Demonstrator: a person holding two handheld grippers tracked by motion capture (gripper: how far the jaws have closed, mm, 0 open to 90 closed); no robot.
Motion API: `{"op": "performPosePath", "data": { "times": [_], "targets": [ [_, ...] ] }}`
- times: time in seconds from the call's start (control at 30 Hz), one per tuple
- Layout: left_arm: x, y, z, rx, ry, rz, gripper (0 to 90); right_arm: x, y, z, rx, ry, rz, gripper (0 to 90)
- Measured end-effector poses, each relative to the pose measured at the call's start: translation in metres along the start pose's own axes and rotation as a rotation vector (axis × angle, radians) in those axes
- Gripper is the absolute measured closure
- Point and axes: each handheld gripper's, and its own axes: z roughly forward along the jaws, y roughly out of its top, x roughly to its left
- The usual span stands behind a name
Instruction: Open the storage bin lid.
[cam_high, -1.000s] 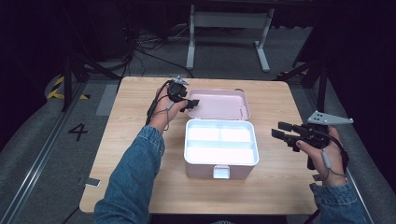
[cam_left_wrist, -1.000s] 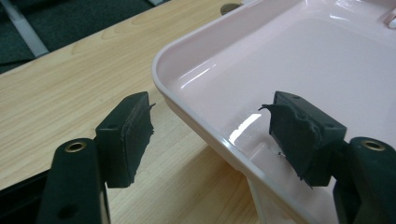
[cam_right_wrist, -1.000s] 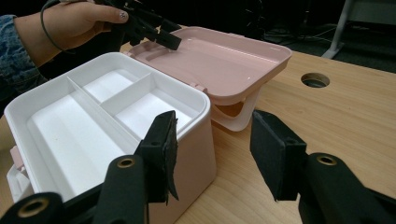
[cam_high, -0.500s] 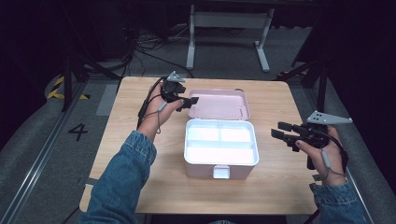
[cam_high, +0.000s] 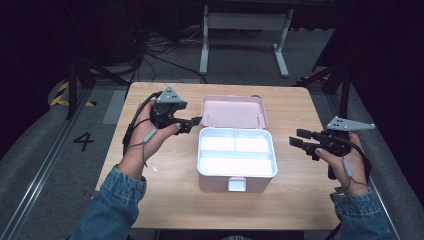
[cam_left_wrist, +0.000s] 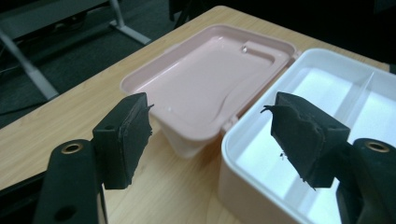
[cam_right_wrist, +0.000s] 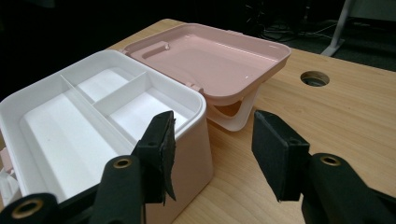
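In the high view, a pink plastic storage box with a white divided insert (cam_high: 237, 157) sits at the centre of the light wooden desk (cam_high: 165, 195), its pink hinged lid (cam_high: 233, 111) thrown fully back and lying flat at the box's 12 o'clock. The left gripper (cam_high: 192, 123) hovers at the lid's 9 o'clock, just beside the lid's left edge but apart from it, fingers spread and holding nothing. The right gripper (cam_high: 299, 142) waits at the box's 3 o'clock, near its right wall, fingers likewise released and empty. In the left gripper view, the two black fingers (cam_left_wrist: 125, 135) stand wide apart, framing the near corner of the lid (cam_left_wrist: 210, 88) where it meets the white tray (cam_left_wrist: 299, 112); neither finger touches it. In the right gripper view, the parted fingers (cam_right_wrist: 159, 144) point along the box's right wall, with the white compartments (cam_right_wrist: 93, 116) bare and the lid (cam_right_wrist: 210, 56) beyond, its carry handle tucked beneath. The step in hand looks like closing the box: the left gripper is lined up to take the lid's edge. The next move likely calls for slipping one finger under that rim, pinching, and swinging the lid forward over the hinge while the right gripper steadies the base.
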Motion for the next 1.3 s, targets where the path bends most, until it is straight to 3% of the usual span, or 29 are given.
{"op": "performPosePath", "data": {
  "times": [0.13,0.23,0.33,0.47,0.6,0.7,0.8,0.83,0.93,1.0,1.07,1.13,1.2,1.3],
  "targets": [
    [-0.001,-0.019,-0.021,0.031,0.058,-0.038,29.6,-0.004,0.002,0.006,0.015,0.004,-0.009,49.9],
    [0.003,-0.032,-0.033,0.053,0.063,-0.095,30.4,-0.008,0.001,0.008,0.031,0.007,-0.016,49.7],
    [0.008,-0.044,-0.044,0.097,0.123,-0.133,31.7,-0.013,0.0,0.009,0.039,0.008,-0.015,49.1],
    [0.01,-0.061,-0.053,0.13,0.166,-0.178,32.6,-0.021,-0.001,0.009,0.043,0.001,-0.003,49.1],
    [0.014,-0.078,-0.057,0.165,0.18,-0.218,32.3,-0.025,-0.001,0.009,0.05,-0.004,0.003,47.9],
    [0.017,-0.087,-0.058,0.225,0.206,-0.218,32.1,-0.026,-0.002,0.009,0.066,-0.032,-0.011,47.2],
    [0.018,-0.091,-0.058,0.242,0.211,-0.222,31.3,-0.027,-0.004,0.008,0.082,-0.042,-0.009,46.8],
    [0.019,-0.098,-0.056,0.269,0.191,-0.242,30.8,-0.029,-0.006,0.008,0.101,-0.057,-0.008,46.2],
    [0.023,-0.108,-0.053,0.306,0.19,-0.258,30.7,-0.032,-0.009,0.008,0.129,-0.079,-0.002,46.0],
    [0.025,-0.111,-0.052,0.316,0.198,-0.26,30.6,-0.034,-0.011,0.009,0.14,-0.086,0.006,46.0],
    [0.03,-0.119,-0.05,0.339,0.247,-0.264,30.3,-0.035,-0.013,0.011,0.15,-0.088,0.009,45.9],
    [0.032,-0.122,-0.05,0.348,0.259,-0.267,30.2,-0.036,-0.014,0.013,0.157,-0.088,0.011,45.8],
    [0.032,-0.123,-0.051,0.334,0.248,-0.273,30.1,-0.036,-0.014,0.014,0.158,-0.088,0.011,45.8],
    [0.031,-0.123,-0.052,0.298,0.194,-0.281,29.6,-0.036,-0.014,0.016,0.16,-0.085,0.014,45.5]
  ]
}}
